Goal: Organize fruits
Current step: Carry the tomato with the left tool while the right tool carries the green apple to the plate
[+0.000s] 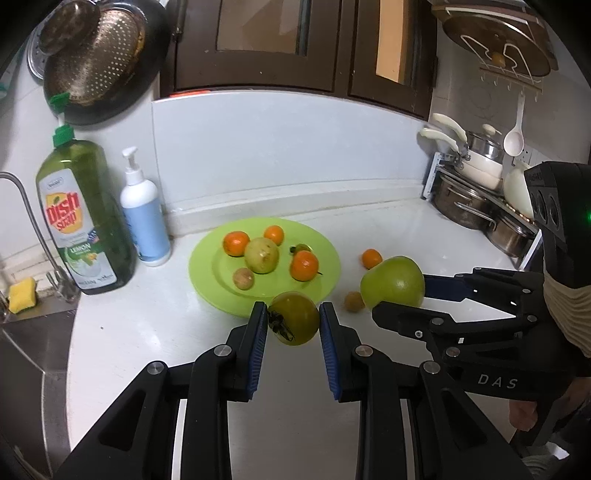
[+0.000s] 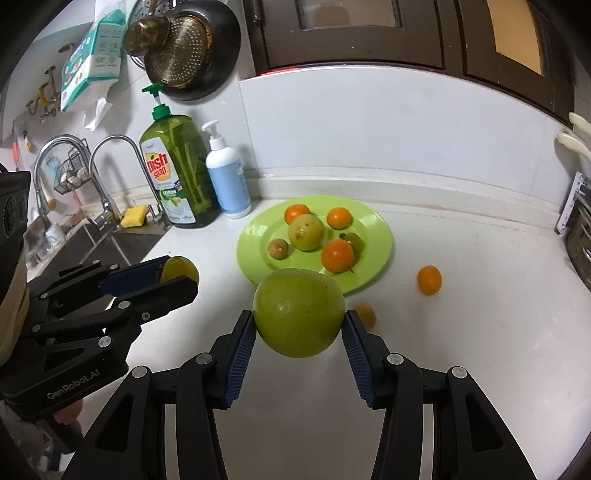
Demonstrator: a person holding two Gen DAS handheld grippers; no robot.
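Low centre of each frame, my left jaws grip a small olive-green persimmon (image 1: 293,318), right jaws a big, smooth, heavy green apple (image 2: 299,312); both firm, clamped across their widest middle.

Worktop (image 2: 461,332) bare in front of the green plate (image 2: 376,225), room to pass there. Plate centre crowded w/ fruit; bare strip along its left and near rim. Right of plate: loose small orange (image 2: 429,280) and a brownish small fruit (image 2: 365,314) lie in the way. Left: dish soap bottle (image 2: 181,173) and pump bottle (image 2: 227,177) stand just beside plate, sink (image 2: 110,247) past them. Pot rack (image 1: 476,199) blocks far right. Cupboards (image 2: 369,33) overhang the back wall.
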